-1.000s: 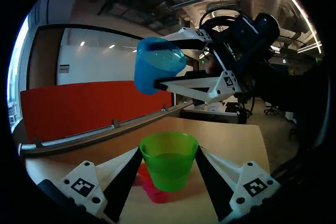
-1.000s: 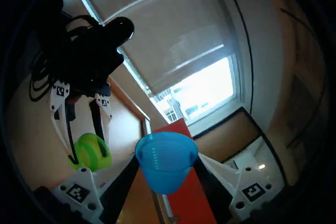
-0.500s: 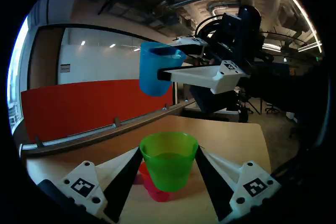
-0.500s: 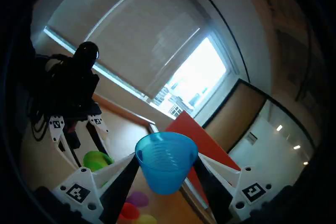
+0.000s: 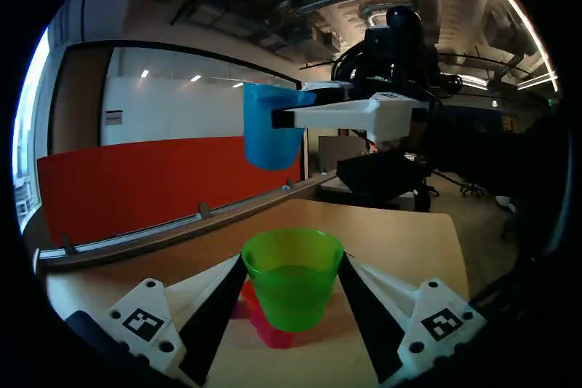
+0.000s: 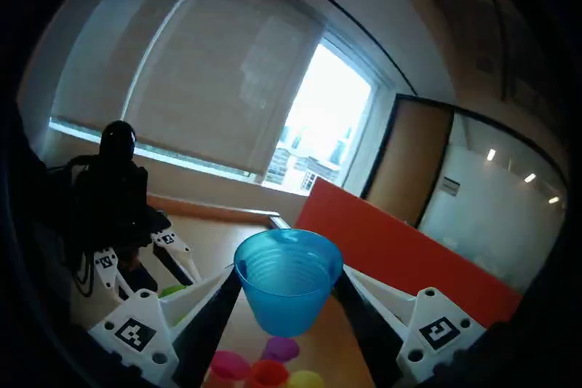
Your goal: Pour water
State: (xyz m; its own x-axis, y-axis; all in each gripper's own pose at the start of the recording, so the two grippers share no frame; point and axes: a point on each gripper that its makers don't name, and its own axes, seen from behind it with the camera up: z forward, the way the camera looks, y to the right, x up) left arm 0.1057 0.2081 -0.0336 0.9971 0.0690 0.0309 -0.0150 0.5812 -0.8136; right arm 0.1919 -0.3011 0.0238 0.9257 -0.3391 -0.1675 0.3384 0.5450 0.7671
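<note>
Between the fingers of the left gripper [image 5: 291,263], a green cup [image 5: 292,293] is being held upright, with both fingers pressing on its sides. Water is sitting in its lower part. Just below the fingertips, behind the green cup's base, a pink cup [image 5: 268,330] is standing on the table [image 5: 407,235].

Above and beyond the fingertips, the right gripper [image 5: 280,117] is being held level in the air. A blue cup [image 5: 268,142] is being clamped upright between its fingers, well above the green cup and slightly left of it. Beyond that, a red partition [image 5: 145,177] is running along the table's far edge.

In the right gripper view, the blue cup is being gripped on both sides between the near fingers, mouth up. Whether it holds water cannot be told. Below those fingertips, small cups [image 6: 268,370] are sitting on the table. Left of the left finger, farther off, the left gripper is being seen with a bit of green between its fingers. Beyond the fingertips, a bright window [image 6: 320,126] is showing.
</note>
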